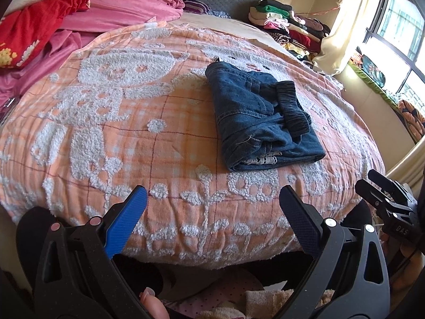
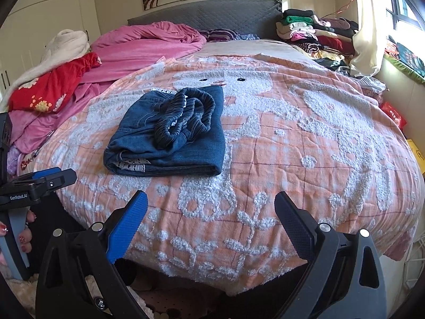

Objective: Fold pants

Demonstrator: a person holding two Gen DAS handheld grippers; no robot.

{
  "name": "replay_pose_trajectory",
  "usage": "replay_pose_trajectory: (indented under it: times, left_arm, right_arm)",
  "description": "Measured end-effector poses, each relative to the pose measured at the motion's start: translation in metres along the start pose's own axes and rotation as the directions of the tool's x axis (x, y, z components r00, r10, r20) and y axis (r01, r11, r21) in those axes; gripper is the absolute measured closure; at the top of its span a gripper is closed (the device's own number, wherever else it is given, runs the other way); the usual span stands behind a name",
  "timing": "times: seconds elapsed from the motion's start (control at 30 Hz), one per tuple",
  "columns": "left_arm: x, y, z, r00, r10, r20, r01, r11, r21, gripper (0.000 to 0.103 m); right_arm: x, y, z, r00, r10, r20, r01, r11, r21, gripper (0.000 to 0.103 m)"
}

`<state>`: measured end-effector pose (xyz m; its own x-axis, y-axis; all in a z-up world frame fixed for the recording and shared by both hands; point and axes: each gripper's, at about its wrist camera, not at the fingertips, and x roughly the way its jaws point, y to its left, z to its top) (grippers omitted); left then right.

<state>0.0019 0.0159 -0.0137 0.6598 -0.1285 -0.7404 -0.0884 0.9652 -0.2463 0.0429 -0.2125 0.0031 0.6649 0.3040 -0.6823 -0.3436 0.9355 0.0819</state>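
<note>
A pair of blue denim pants (image 1: 255,119) lies folded into a compact rectangle on the orange-and-white bedspread (image 1: 132,138), its dark elastic waistband on top. It also shows in the right wrist view (image 2: 170,135) left of centre. My left gripper (image 1: 212,199) is open and empty, held back over the near edge of the bed, apart from the pants. My right gripper (image 2: 211,204) is open and empty too, over the near edge. The right gripper also appears at the right edge of the left wrist view (image 1: 385,194).
A pink quilt (image 2: 148,45) and a red flowered cloth (image 2: 53,85) are heaped at the far left of the bed. A stack of folded clothes (image 2: 313,32) stands by the grey headboard (image 2: 207,18). A curtained window (image 1: 398,26) is on the right.
</note>
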Motion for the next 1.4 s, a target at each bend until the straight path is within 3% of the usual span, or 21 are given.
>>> replay_pose_trajectory:
  times: [1.4]
  left_arm:
    - [0.0004,-0.0021,-0.0006,1.0,0.011,-0.012,-0.011,1.0,0.004,0.01]
  right_arm:
    - [-0.0009,0.0027,0.0031,1.0,0.003,0.007,-0.003,1.0,-0.01,0.007]
